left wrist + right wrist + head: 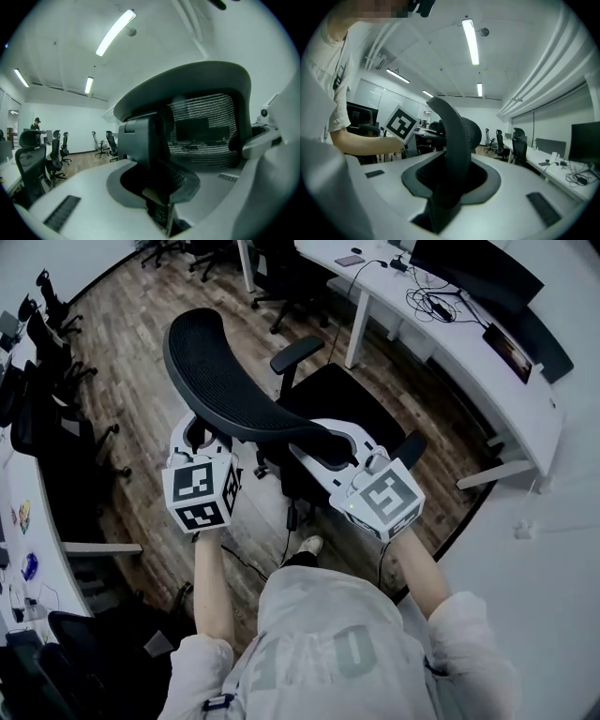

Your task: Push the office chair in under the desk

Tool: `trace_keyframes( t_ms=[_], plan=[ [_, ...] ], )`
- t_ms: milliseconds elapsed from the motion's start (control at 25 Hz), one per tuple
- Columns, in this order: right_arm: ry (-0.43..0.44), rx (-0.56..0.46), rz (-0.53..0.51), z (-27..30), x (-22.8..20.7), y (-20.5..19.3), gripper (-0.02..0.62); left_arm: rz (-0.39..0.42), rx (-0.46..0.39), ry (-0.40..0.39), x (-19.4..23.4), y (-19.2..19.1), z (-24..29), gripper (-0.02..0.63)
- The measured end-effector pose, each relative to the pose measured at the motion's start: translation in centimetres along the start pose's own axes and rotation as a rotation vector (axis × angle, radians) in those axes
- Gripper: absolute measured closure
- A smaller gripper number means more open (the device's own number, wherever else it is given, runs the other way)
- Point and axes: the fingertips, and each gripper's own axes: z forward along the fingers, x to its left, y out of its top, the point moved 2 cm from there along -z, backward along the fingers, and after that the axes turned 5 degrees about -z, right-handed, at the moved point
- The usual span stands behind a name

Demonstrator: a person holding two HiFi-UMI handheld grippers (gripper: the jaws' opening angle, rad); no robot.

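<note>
Open-plan office, wood floor (131,343).

Left tongs (199,434): clenched on the chair (225,381), at the left end of the backrest's top rim. In the left gripper view a dark block of the backrest frame fills the gap between the jaws, with mesh just beyond.

Right tongs (354,444): clenched on the same rim, toward its right end. In the right gripper view the curved rim stands upright between the jaws and fills them.

Both tongs are roughly level and well apart along the rim. Both of the person's arms are stretched forward.

Chair: directly ahead of the tongs, upright on the floor, seat and armrests on the far side of the backrest, facing the table (450,348). Bare floor shows between seat and table edge, so the chair is not under it.

Table: white, curved, upper right; monitor (478,273) and cables on top.

Far left: other chairs (47,343) in a row.
</note>
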Motion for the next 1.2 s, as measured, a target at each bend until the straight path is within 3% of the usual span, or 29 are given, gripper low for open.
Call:
trace_keyframes(
  t_ms=[320, 520, 1200],
  plan=[
    [-0.042, 0.004, 0.051, -3.1, -7.0, -1.8, 0.492, -0.005, -0.015, -0.102, -5.7, 0.9, 6.5, 0.534],
    [-0.06, 0.023, 0.041, -6.7, -12.8, -3.6, 0.492, -0.006, -0.015, -0.151, -11.4, 1.3, 10.8, 0.538],
    [-0.007, 0.038, 0.01, -20.7, -34.3, -10.4, 0.492, -0.033, -0.026, -0.154, -32.7, 3.1, 25.6, 0.54]
  ],
)
